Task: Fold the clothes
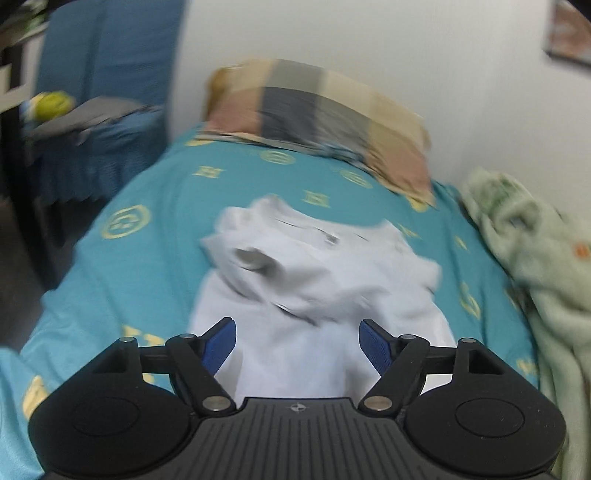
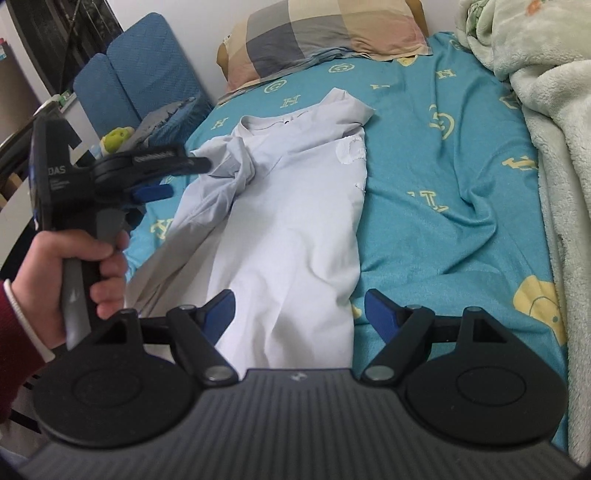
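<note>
A white shirt (image 2: 295,221) lies lengthwise on the teal bedsheet (image 2: 443,177), collar toward the pillow. Its right side is folded inward, and its left sleeve (image 2: 229,166) is bunched up near the collar. My right gripper (image 2: 300,312) hangs open over the shirt's lower hem with nothing between its blue pads (image 2: 221,310). A hand (image 2: 74,266) holds my left gripper (image 2: 177,177) at the shirt's left edge, and its upper finger reaches the bunched sleeve. The left wrist view is motion-blurred. In it the left gripper (image 1: 298,343) is open above the shirt (image 1: 314,277).
A checked pillow (image 2: 325,33) lies at the head of the bed. A pale green fleece blanket (image 2: 554,129) is heaped along the right side. Blue cushions (image 2: 140,74) and a green plush toy (image 2: 116,138) stand left of the bed, with a white wall (image 1: 406,55) behind.
</note>
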`<move>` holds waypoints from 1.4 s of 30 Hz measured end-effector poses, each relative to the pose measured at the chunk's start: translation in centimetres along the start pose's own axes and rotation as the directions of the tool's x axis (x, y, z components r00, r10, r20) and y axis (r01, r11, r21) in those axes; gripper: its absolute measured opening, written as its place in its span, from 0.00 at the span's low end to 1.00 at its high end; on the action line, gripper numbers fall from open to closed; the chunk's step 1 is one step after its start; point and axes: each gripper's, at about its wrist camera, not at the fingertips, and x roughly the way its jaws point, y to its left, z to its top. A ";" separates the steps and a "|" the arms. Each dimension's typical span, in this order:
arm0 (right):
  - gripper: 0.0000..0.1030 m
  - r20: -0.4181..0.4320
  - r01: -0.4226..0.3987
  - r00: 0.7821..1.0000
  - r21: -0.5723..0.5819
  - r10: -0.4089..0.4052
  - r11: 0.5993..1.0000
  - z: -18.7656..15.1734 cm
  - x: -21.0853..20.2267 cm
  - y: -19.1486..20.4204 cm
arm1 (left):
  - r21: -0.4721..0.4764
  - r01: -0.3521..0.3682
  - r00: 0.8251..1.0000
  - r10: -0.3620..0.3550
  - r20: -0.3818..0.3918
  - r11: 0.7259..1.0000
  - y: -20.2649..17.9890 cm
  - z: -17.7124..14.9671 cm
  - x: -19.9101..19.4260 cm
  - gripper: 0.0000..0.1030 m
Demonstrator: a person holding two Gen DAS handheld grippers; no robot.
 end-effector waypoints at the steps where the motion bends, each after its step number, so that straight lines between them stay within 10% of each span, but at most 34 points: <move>1: 0.76 0.000 0.000 1.000 0.001 0.000 1.000 0.0 0.0 0.1 | -0.037 -0.003 1.000 0.003 0.006 0.999 0.6 0.5 0.3 0.73; 6: 0.76 -0.006 0.011 1.000 -0.010 -0.012 1.000 -0.2 0.3 0.1 | -0.144 -0.018 1.000 0.019 0.010 0.989 2.0 2.7 3.1 0.65; 10: 0.76 -0.016 0.006 1.000 0.005 -0.006 1.000 -0.2 0.7 -0.1 | -0.110 -0.022 1.000 0.021 -0.017 0.994 0.5 4.0 6.3 0.10; 14: 0.76 -0.016 -0.022 1.000 0.021 0.023 1.000 -0.2 0.7 0.3 | -0.001 0.059 0.998 -0.059 0.019 0.998 -2.6 5.9 7.8 0.05; 22: 0.76 -0.011 -0.017 1.000 0.006 0.017 1.000 -0.3 1.9 0.8 | 0.258 0.027 0.997 -0.006 -0.080 0.966 -8.3 4.9 13.9 0.12; 27: 0.76 -0.015 -0.010 1.000 0.021 0.011 1.000 -0.2 2.8 0.0 | 0.257 0.091 0.991 -0.062 -0.116 0.962 -8.3 3.5 13.6 0.28; 34: 0.76 0.029 -0.036 0.999 0.026 0.035 0.999 -0.1 2.2 -0.1 | 0.209 0.149 0.981 -0.117 -0.155 0.966 -3.5 2.1 2.2 0.63; 42: 0.76 0.095 -0.067 0.993 -0.020 0.069 0.998 -0.9 -0.6 0.6 | 0.008 0.071 0.952 -0.065 -0.300 0.997 8.3 -4.1 -11.8 0.73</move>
